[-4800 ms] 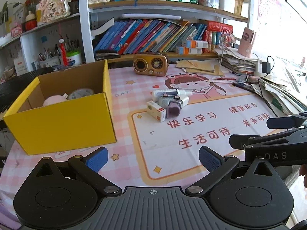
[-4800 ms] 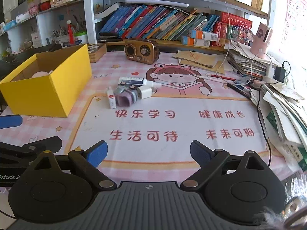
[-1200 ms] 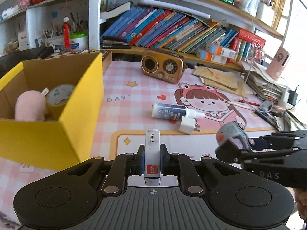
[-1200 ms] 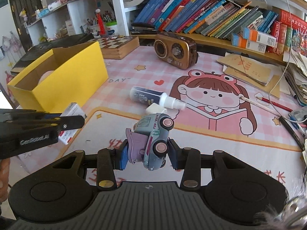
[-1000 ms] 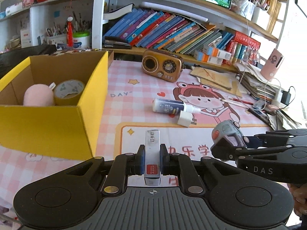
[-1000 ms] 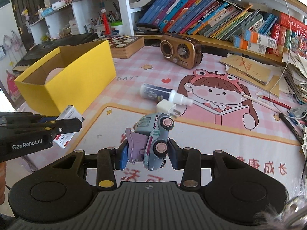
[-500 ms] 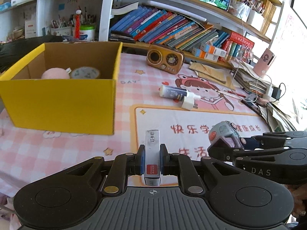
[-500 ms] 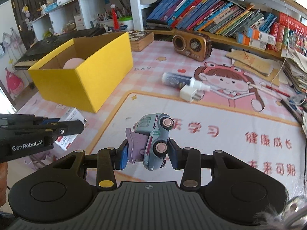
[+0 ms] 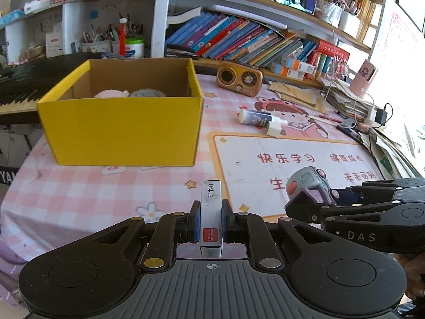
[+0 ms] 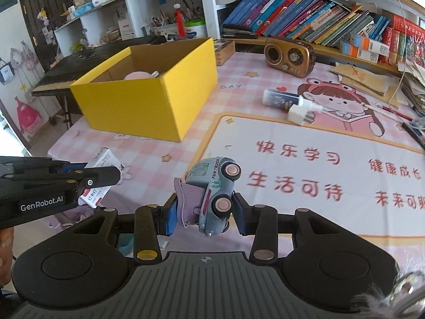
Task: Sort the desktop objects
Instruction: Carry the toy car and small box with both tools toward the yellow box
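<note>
The left gripper pointed down at a slant and was clamped on a small staple box. The right gripper, tilted the same way, squeezed a toy truck by its sides. Both were held above the tabletop near its front edge. Compared with one second before, the yellow box stood farther away and more central. The spray bottle and white plug remained lying on the mat.
</note>
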Action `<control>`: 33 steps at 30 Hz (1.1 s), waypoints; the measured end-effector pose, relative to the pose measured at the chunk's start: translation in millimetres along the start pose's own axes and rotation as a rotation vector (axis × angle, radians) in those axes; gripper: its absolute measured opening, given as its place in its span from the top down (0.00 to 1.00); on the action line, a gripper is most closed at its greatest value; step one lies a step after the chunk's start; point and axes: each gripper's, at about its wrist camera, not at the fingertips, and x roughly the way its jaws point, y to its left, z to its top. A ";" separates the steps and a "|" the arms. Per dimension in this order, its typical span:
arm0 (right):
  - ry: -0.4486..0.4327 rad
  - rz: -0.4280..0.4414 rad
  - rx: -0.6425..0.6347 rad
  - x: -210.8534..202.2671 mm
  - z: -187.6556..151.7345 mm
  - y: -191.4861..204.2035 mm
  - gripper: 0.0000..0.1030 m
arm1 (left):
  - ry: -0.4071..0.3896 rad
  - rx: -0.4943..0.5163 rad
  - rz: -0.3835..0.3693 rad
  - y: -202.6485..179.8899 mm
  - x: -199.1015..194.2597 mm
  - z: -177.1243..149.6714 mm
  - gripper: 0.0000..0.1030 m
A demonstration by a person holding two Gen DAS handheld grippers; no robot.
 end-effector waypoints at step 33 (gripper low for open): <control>-0.017 0.058 -0.088 11.9 2.0 92.3 0.62 | -0.053 -0.046 0.055 71.6 -50.3 -24.1 0.87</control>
